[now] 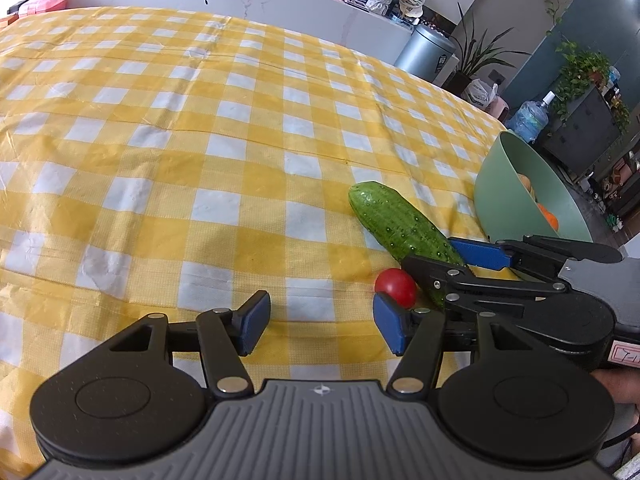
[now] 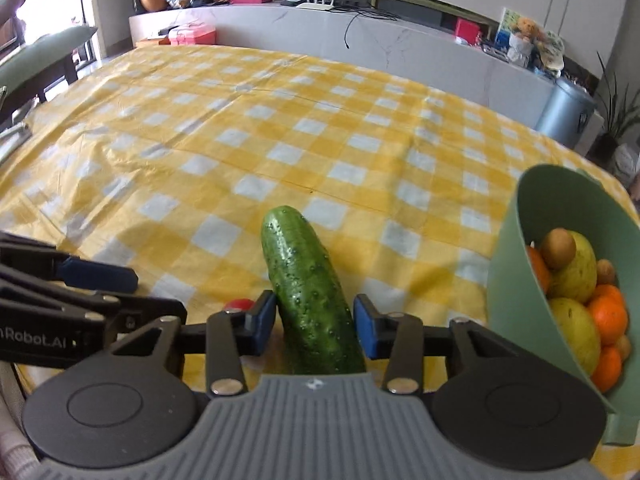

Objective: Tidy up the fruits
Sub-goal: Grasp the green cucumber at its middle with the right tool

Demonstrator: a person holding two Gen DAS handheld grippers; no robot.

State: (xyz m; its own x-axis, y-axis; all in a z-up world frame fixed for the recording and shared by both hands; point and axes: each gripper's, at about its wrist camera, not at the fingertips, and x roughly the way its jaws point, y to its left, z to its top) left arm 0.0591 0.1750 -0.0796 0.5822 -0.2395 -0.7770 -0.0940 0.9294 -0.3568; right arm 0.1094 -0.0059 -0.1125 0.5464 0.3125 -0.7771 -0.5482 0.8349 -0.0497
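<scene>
A green cucumber (image 2: 308,288) lies on the yellow checked cloth, and its near end sits between the blue pads of my right gripper (image 2: 314,326), which touch it on both sides. In the left wrist view the same cucumber (image 1: 394,220) shows with the right gripper (image 1: 430,252) straddling its near end. A small red tomato (image 1: 396,286) rests just left of the cucumber, beside the right fingertip of my left gripper (image 1: 322,324). That gripper stands open with only cloth between its fingers. The tomato (image 2: 240,304) peeks out behind the right gripper's left finger.
A pale green bowl (image 2: 508,288) stands at the right, close to the cucumber, and holds oranges, yellow-green fruit and small brown fruit. The bowl (image 1: 500,184) is near the table's right edge. My left gripper (image 2: 156,296) reaches in from the left. Checked cloth (image 1: 180,140) stretches ahead.
</scene>
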